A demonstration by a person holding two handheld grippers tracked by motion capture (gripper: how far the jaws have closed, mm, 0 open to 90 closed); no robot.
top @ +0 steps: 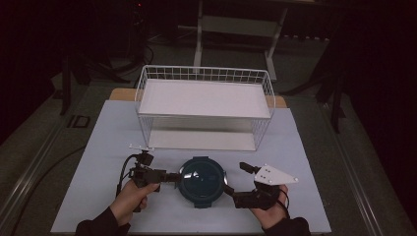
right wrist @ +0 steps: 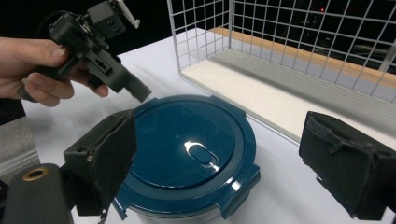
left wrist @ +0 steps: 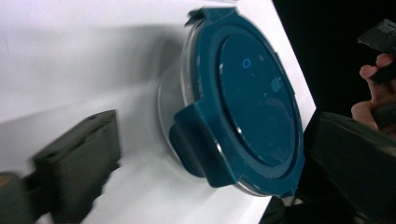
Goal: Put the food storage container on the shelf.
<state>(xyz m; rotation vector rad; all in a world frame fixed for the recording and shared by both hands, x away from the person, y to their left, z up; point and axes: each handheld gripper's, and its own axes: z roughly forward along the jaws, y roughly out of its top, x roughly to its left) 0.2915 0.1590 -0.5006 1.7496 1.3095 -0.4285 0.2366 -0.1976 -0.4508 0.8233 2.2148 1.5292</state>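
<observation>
Teal plastic caps the container, a round tub with a clear body that sits near the front of the white table, between the two grippers. Its lid is stiff, glossy and held down by snap flaps around the rim, so it will likely slip under a flat pad; the body looks like glass or hard clear plastic, though glare and blur in the left gripper view make that a guess. If glass, it is heavy for its size and will not forgive a drop. The best holds, I judge, are the flaps and the rim edge under them, or a squeeze across the whole tub from both sides.

The left gripper reaches in from the left, its tip touching or just short of the rim. One jaw shows in its own view, off to the side of the tub and gripping nothing; how wide the pair stands I cannot tell. The right gripper comes in from the right with jaws spread wide, straddling the lid and holding nothing.

Just behind the tub stands a white wire rack with two shelves, both bare. Its front lip is close, so any lift forward must clear that edge. Each gripper also crowds the other's path across the lid.
</observation>
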